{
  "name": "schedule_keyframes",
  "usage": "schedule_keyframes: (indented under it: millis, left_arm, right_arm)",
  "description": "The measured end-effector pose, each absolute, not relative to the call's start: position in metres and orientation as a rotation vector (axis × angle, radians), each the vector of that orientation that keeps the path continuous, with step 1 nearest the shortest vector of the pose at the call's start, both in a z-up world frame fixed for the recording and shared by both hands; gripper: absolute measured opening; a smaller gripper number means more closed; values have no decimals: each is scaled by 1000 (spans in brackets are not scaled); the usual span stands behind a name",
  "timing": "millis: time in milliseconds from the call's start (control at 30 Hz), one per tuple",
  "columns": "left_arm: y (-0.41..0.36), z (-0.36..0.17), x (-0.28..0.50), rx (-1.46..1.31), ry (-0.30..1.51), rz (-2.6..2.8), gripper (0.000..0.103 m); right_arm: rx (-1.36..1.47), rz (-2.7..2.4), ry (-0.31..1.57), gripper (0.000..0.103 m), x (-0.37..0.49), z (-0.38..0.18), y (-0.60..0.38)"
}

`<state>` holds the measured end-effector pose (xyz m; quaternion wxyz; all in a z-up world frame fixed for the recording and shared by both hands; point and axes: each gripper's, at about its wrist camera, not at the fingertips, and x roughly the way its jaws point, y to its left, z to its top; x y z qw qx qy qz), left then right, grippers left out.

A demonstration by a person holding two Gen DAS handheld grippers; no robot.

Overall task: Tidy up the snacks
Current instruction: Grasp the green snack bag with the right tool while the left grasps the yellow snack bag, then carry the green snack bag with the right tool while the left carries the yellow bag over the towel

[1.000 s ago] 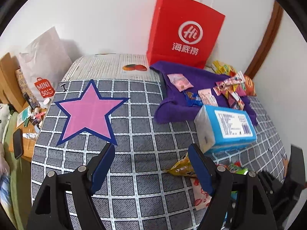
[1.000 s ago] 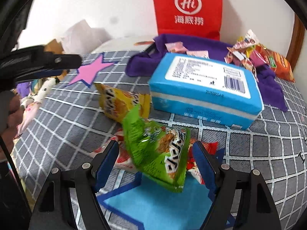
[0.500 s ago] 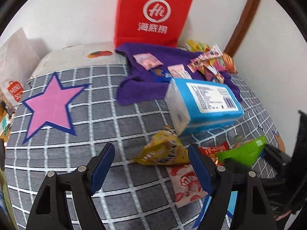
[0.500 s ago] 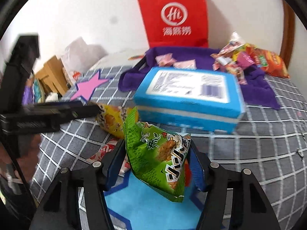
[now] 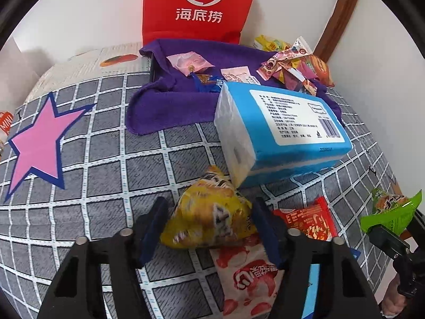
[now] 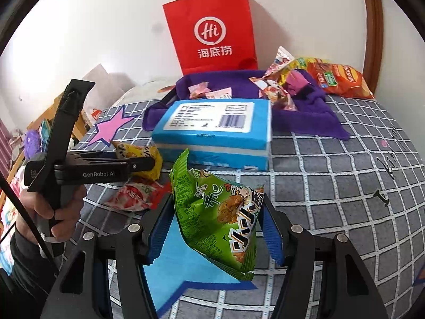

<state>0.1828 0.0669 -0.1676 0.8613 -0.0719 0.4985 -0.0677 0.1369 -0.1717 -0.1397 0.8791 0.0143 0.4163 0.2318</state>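
Observation:
My right gripper (image 6: 213, 228) is shut on a green snack bag (image 6: 217, 215) and holds it above a blue star mat (image 6: 183, 268); the bag also shows in the left wrist view (image 5: 390, 210). My left gripper (image 5: 209, 226) is open, its fingers on either side of a yellow snack bag (image 5: 209, 218) lying on the grid cloth; the yellow bag also shows in the right wrist view (image 6: 138, 154). A red snack pack (image 5: 310, 220) and a white-and-red pack (image 5: 247, 273) lie beside it. A pink star mat (image 5: 37, 141) lies at the left.
A blue tissue pack (image 5: 281, 130) lies just behind the yellow bag. Behind it a purple cloth (image 5: 164, 98) holds several small snacks. A red paper bag (image 5: 199, 5) stands against the wall. An orange chip bag (image 6: 340, 79) lies at the far right.
My left gripper has swung right and forward from the pink star, and now straddles the yellow bag. My right gripper has closed on the green bag and lifted it.

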Motion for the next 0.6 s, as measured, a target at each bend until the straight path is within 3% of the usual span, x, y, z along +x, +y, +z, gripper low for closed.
schedule_keyframes:
  millis: [167,600]
  left_arm:
    - [74,-160,179,-170,1029,-136,50]
    - [92,-104,174,-219,946,-137,48]
  right_arm:
    - [31,469,873,62,137,-140,-181]
    - [40,380,850,62,163,-100,-204]
